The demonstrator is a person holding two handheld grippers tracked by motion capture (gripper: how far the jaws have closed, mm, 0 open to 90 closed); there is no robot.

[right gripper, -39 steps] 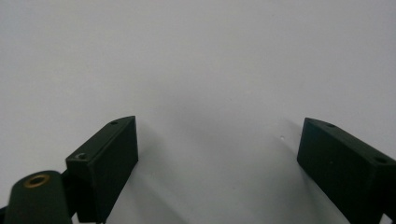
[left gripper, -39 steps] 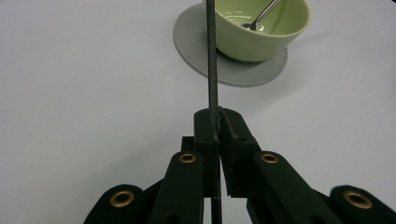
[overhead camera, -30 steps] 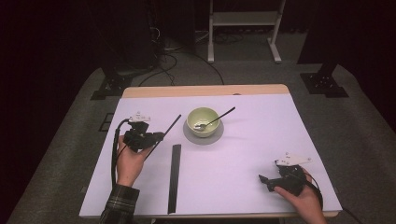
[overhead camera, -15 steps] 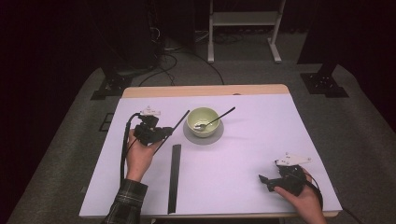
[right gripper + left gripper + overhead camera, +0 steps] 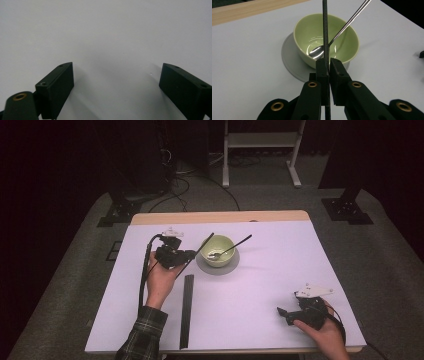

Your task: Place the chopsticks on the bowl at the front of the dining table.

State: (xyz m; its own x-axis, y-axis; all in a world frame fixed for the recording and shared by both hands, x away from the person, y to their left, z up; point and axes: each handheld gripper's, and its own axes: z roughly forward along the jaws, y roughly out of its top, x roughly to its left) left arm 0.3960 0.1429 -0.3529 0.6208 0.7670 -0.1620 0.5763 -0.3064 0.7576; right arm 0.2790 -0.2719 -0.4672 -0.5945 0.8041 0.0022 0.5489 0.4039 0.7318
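Right gripper point(image 5: 292, 312) rests on the tabletop point(image 5: 270, 285), fingers apart, empty. One black case point(image 5: 186, 310) lies nearer. Left gripper point(image 5: 184, 256) has its fingers clamped on one black chopstick point(image 5: 202, 246) beside the single green bowl point(image 5: 217, 250) on one saucer point(image 5: 201, 265); one spoon point(image 5: 231, 247) inside. Risk: the chopstick strikes the spoon and tips the bowl.

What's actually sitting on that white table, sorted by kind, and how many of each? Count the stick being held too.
Pale green ceramic bowl: 1
Round grey saucer under the bowl: 1
Long silver metal spoon resting in the bowl: 1
Thin black stick clamped in the left gripper: 1
Long flat black bar lying on the table: 1
Total: 5
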